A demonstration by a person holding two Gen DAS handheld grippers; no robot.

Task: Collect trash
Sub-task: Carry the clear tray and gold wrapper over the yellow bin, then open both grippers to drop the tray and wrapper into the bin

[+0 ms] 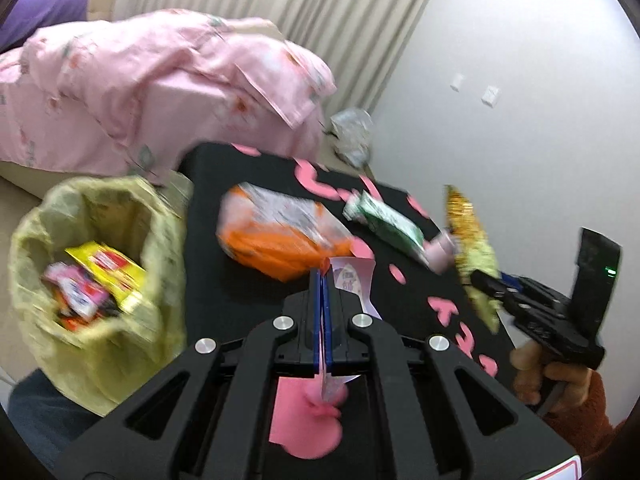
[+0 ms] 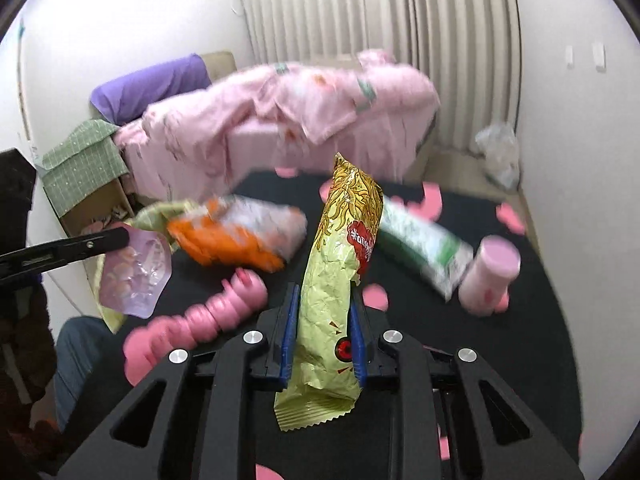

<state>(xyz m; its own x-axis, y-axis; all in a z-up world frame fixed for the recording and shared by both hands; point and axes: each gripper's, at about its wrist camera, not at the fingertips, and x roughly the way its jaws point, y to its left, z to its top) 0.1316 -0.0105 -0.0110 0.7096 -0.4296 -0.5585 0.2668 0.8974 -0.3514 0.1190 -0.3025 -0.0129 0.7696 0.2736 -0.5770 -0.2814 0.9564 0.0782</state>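
My left gripper [image 1: 324,274] is shut on a thin pale purple wrapper [image 1: 354,278]. From the right wrist view that left gripper [image 2: 120,238] pinches the wrapper [image 2: 136,276] above the table's left edge. My right gripper [image 2: 324,298] is shut on a tall yellow-green snack bag [image 2: 340,264], held upright over the table. The same bag [image 1: 468,232] and right gripper [image 1: 482,278] appear at the right of the left wrist view. The bin [image 1: 100,188], lined with a yellow-green bag, stands left of the table with several wrappers inside.
On the black table [image 1: 248,300] with pink shapes lie an orange bag [image 1: 276,236], a green-white packet [image 1: 388,220], a pink bottle [image 2: 492,276] and a pink ridged object [image 2: 224,308]. Behind are a bed with a pink quilt [image 2: 300,112] and a cardboard box [image 2: 92,200].
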